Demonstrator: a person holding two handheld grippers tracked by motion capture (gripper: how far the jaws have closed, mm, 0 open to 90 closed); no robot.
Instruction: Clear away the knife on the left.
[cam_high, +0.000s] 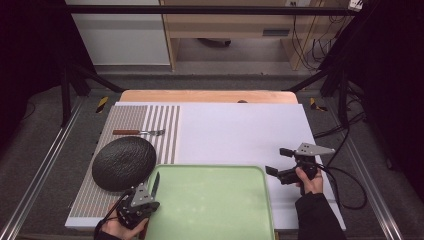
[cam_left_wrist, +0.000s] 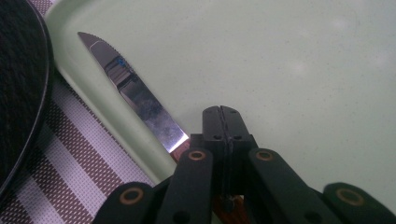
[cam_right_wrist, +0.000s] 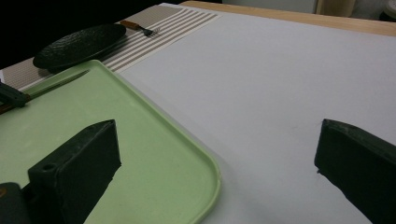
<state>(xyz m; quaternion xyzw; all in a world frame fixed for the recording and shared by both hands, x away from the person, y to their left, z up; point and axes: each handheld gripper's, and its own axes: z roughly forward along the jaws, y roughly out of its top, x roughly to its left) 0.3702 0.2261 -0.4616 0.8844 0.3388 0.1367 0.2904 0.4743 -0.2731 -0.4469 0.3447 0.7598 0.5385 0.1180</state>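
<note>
While its serrated blade lies along the left rim of the green tray, the knife (cam_left_wrist: 133, 93) is clamped at its wooden handle by the left gripper (cam_left_wrist: 221, 122), whose two black jaws are pressed together with the brown handle showing beneath them. From above, the knife (cam_high: 155, 184) points away from the person, its tip close to the black textured plate (cam_high: 123, 162) that rests on the striped placemat (cam_high: 161, 131) just left of the tray (cam_high: 210, 205). That gripper (cam_high: 141, 197) sits at the tray's near left corner in the person's left hand. Farther back on the placemat, well apart from the plate, lies a fork (cam_high: 139, 132) with a wooden handle. On the other side, the right gripper (cam_high: 279, 162) hovers over the white table cover (cam_high: 240, 135) just beside the tray's right edge, its jaws spread wide with nothing between them.
</note>
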